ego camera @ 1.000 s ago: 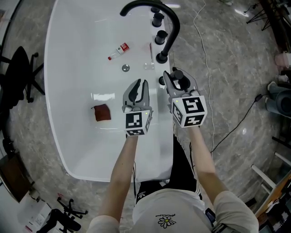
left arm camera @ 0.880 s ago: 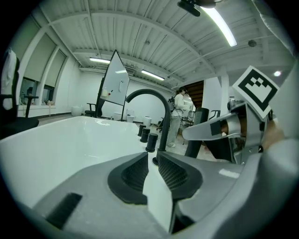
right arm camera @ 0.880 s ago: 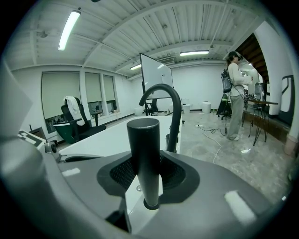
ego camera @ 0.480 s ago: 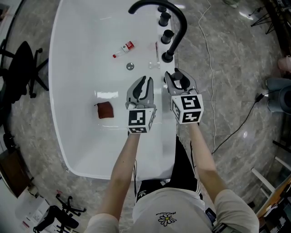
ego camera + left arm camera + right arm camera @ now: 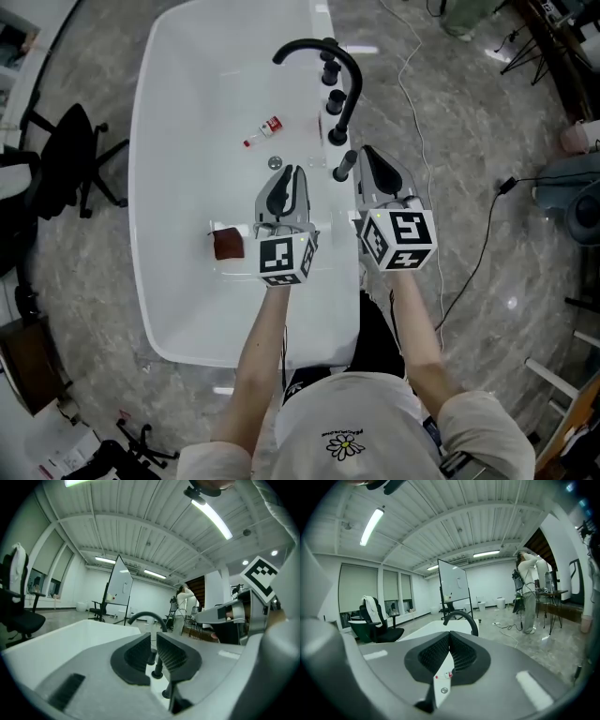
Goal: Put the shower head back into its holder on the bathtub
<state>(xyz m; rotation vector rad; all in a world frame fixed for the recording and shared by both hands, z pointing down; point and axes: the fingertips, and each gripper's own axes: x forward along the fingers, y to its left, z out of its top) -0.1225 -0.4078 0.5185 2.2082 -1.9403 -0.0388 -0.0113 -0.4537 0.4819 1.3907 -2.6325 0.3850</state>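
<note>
Above the bathtub (image 5: 187,112), right gripper (image 5: 367,156) has closed together empty; left gripper (image 5: 293,173), just narrowing, slightly apart.

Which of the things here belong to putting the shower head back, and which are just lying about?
Job: shower head on the rim; bathtub.
Lying about: small bottle and brown cloth in the bathtub; office chair beside it.

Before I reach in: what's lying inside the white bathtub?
A small red-labelled bottle, a round metal drain and a dark red square pad. The person's left forearm hides floor beneath it.
</note>
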